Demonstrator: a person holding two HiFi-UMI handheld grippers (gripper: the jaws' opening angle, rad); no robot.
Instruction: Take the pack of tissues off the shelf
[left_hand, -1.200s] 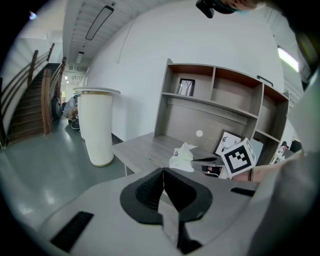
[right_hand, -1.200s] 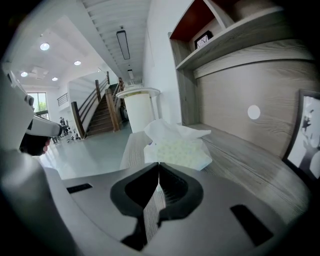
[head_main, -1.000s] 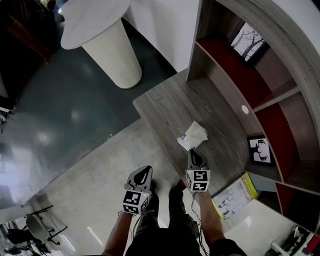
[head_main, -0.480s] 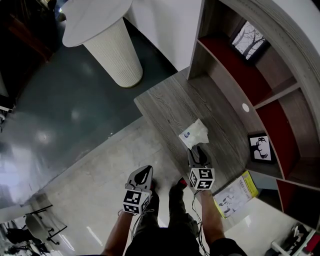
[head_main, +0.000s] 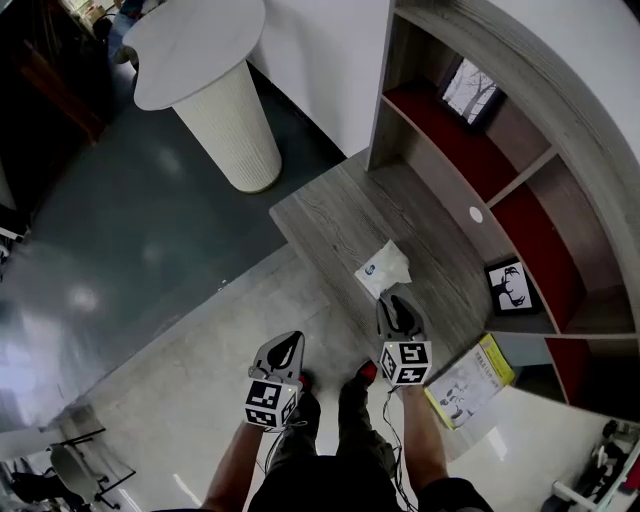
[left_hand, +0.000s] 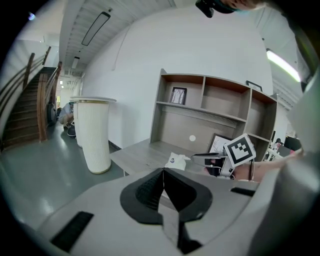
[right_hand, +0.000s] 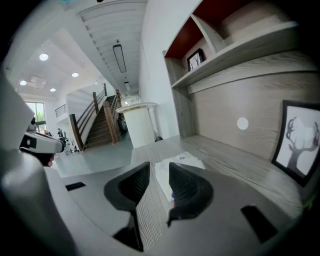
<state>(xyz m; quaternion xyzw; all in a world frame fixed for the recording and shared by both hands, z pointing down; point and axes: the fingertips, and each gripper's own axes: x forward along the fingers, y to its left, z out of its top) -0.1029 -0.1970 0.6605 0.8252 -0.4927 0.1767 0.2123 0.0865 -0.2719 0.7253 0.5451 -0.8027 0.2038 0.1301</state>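
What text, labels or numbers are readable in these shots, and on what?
Nothing can be read as words or numbers.
Pack of tissues: round blue logo, too small to read.
Yellow-edged booklet beside the shelf unit: print and pictures, too small to read.
Left gripper and right gripper: black-and-white square markers on their cubes, no lettering.

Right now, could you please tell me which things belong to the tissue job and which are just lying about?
Job: pack of tissues; shelf it lies on.
Lying about: upper framed picture; lower framed picture; yellow booklet; white round table.
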